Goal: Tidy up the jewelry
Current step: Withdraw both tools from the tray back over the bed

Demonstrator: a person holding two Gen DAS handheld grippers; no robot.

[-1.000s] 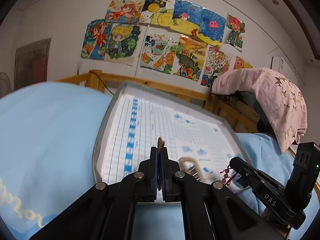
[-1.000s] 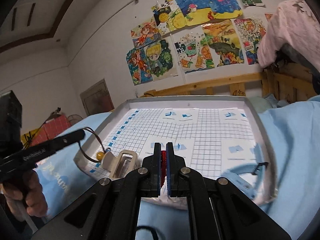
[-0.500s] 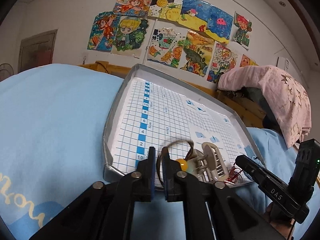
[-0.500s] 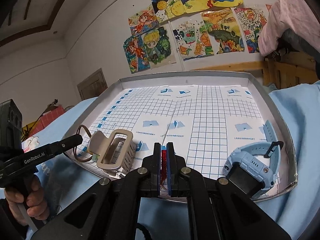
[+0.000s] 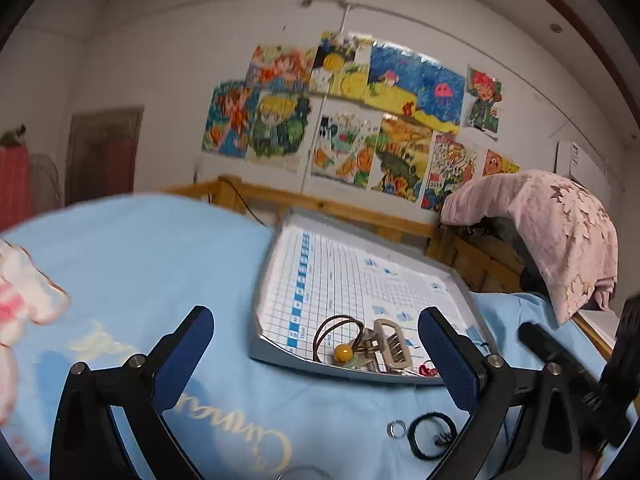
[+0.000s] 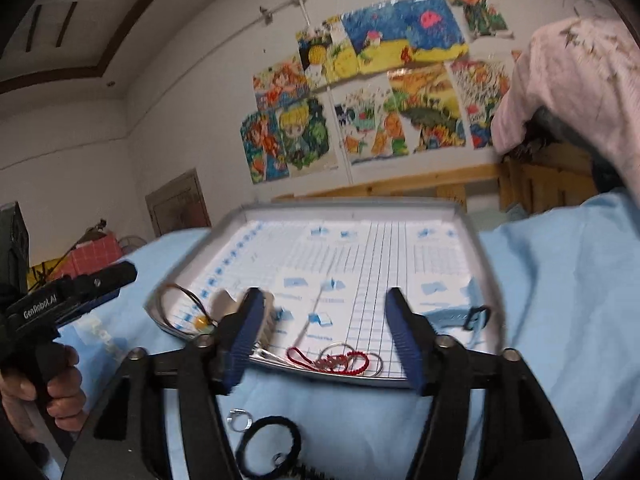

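My left gripper [image 5: 315,314] stands wide, jaws still opening, with nothing between them. Ahead of it, a brown cord necklace with a yellow bead [image 5: 343,353] and a beige hair claw [image 5: 390,340] lie at the near edge of the grey tray [image 5: 276,354]. My right gripper [image 6: 325,294] is also opening and holds nothing. A red bracelet [image 6: 332,360] rests on the tray just beyond its fingers, beside a thin silver hoop [image 6: 352,354]. A blue watch [image 6: 456,314] lies at the tray's right side. A black hair tie [image 6: 268,444] and a small silver ring [image 6: 240,420] lie on the blue sheet.
The tray [image 6: 476,240] sits on a light blue bedsheet [image 5: 140,272], its floor lined with gridded paper. A wooden bed rail [image 5: 320,202] and a pink cloth [image 5: 560,232] stand behind it. A hand [image 6: 52,392] grips the left tool's handle.
Both grippers went from shut to open, the left letting go of the brown cord and the right of the red bracelet. Both pulled back from the tray, so the hair tie and ring now show.
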